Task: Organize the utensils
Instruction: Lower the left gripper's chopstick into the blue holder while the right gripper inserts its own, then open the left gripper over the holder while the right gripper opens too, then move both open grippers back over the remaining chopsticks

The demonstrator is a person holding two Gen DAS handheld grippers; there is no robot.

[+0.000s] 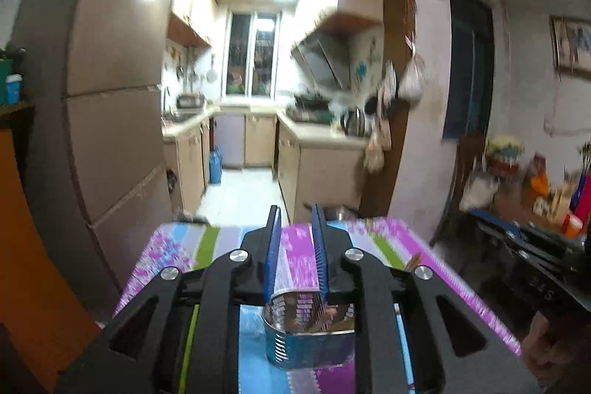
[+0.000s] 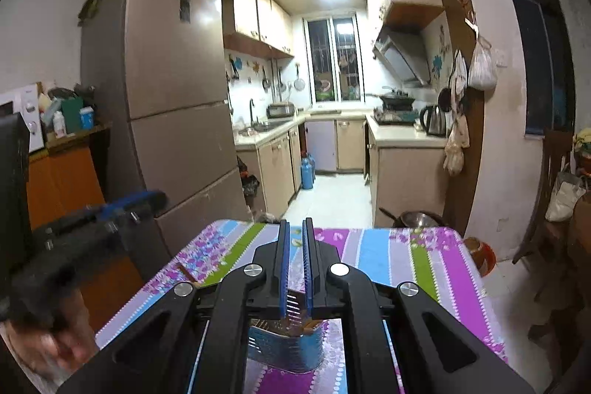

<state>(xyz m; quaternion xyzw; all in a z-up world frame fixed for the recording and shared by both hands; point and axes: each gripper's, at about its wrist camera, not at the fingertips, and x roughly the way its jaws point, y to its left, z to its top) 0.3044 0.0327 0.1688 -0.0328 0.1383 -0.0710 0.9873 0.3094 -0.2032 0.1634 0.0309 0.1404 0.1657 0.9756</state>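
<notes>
A shiny metal utensil holder [image 1: 308, 335] with slotted sides stands on the striped flowered tablecloth [image 1: 173, 246], just below and behind my left gripper [image 1: 297, 216]. It holds wooden chopsticks or similar sticks. My left gripper's blue fingers [image 1: 272, 246] stand apart with nothing between them, above the table. In the right wrist view the same holder [image 2: 286, 346] sits under my right gripper [image 2: 295, 228], whose blue fingers [image 2: 283, 268] are nearly together with a narrow gap and nothing held. The left gripper [image 2: 85, 231] shows blurred at the left of that view.
The table [image 2: 443, 264] faces a kitchen doorway. A tall fridge [image 2: 173, 98] stands at the left beside an orange cabinet [image 2: 55, 187]. A chair [image 2: 550, 209] and a red pot [image 2: 480, 255] are at the right. A dark cluttered shelf [image 1: 535, 246] is at the right.
</notes>
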